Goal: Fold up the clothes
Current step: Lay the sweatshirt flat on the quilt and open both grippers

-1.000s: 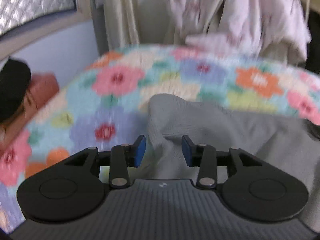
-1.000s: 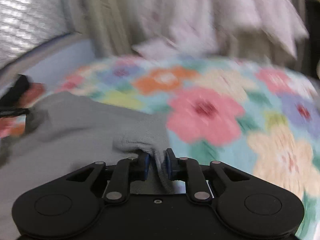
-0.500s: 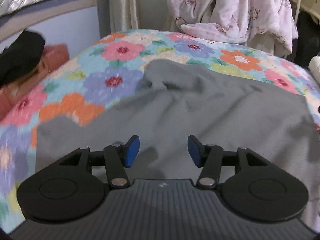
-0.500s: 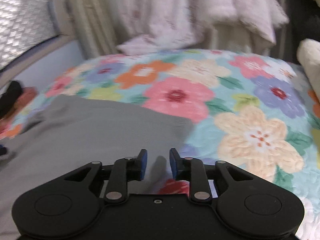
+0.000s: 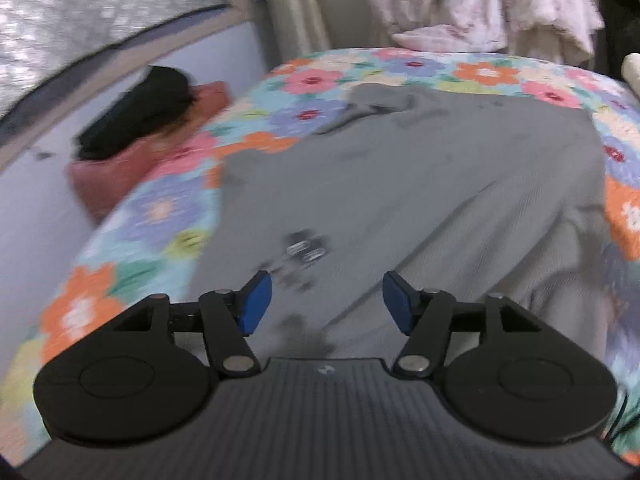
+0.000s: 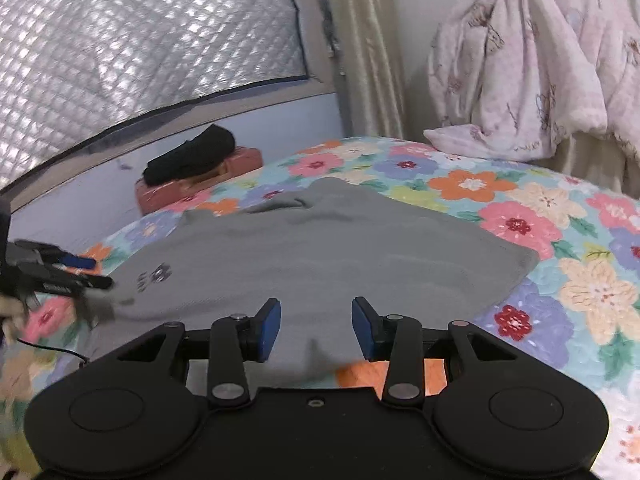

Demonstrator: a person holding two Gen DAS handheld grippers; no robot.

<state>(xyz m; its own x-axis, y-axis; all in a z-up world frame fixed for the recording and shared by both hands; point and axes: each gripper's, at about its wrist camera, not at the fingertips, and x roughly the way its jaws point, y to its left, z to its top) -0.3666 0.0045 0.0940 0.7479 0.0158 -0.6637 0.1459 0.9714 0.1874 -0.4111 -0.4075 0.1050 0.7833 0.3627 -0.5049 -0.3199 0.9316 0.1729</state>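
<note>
A grey top [image 6: 328,248] lies spread flat on the bed [image 6: 592,280], covering the middle of the flowered quilt, with a small dark print [image 5: 304,250] near its edge at 9 o'clock in the right wrist view. A rumpled fold sits at its far end, toward 12 o'clock, and in the left wrist view a long crease runs across it from the centre toward 2 o'clock. The right gripper [image 6: 316,330] hovers over the near hem of the top, its blue fingers [image 6: 269,330] apart and still opening, with nothing between them but the cloth lying below. The left gripper [image 5: 326,302] hangs above the print side of the top; its fingers [image 5: 254,304] stand wider apart and are opening too, holding nothing. From the right wrist view that left gripper [image 6: 86,270] shows at 9 o'clock, blurred, over the edge of the top, with part of a hand [image 6: 10,310] behind it. Beyond the top, at 10 o'clock, a black cloth [image 6: 192,156] rests on a reddish cushion [image 6: 200,186] against the pale wall. At 1 o'clock a pink blanket [image 6: 520,72] hangs bunched past the bed's far end, beside a cream curtain [image 6: 368,48]. A quilted silver panel [image 6: 132,32] fills the 11 o'clock corner.
</note>
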